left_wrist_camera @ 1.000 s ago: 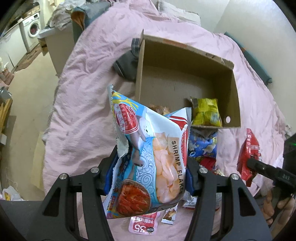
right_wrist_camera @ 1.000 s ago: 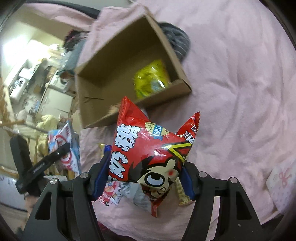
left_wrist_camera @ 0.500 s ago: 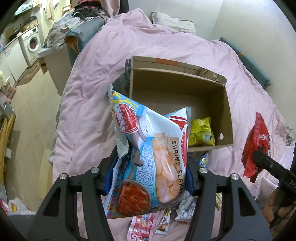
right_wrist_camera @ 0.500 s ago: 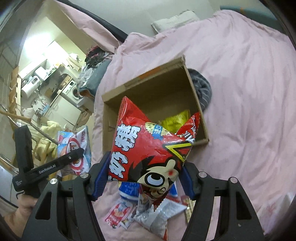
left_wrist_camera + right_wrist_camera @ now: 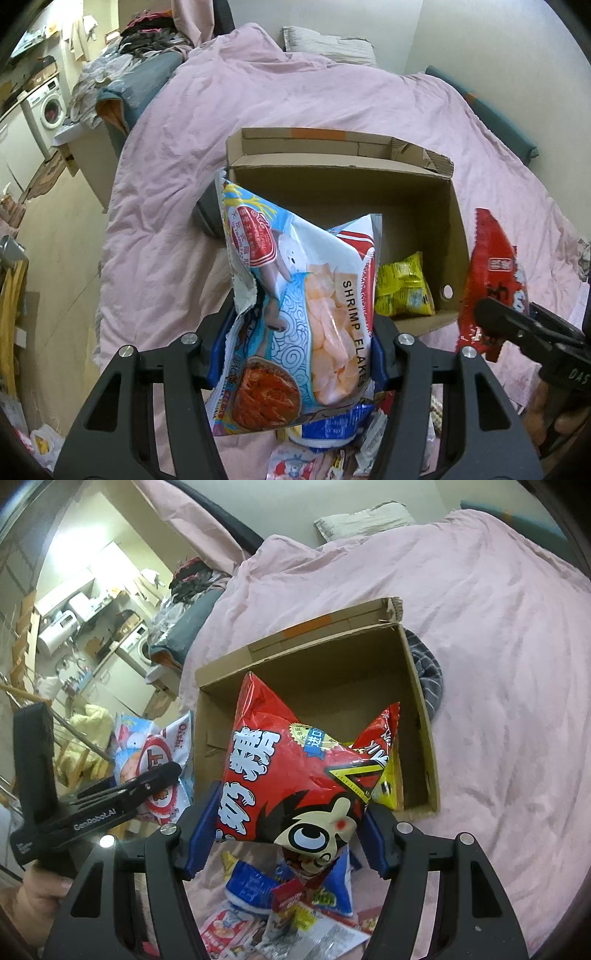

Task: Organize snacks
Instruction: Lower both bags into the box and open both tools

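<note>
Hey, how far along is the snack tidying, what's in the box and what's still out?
Done: only a yellow packet lies in the cardboard box. In hand: the left tongs grip the shrimp flakes bag, and the right tongs grip a red bag, neither boxed yet. Left: a pile of loose packets on the pink bedspread.

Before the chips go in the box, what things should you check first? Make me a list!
1. Left gripper shut on the shrimp flakes bag: ok.
2. Right gripper shut on the red snack bag: ok.
3. Cardboard box open on top: ok.
4. Room in the box beside the yellow snack bag: ok.
5. Bags already above the box opening: cannot tell.
</note>
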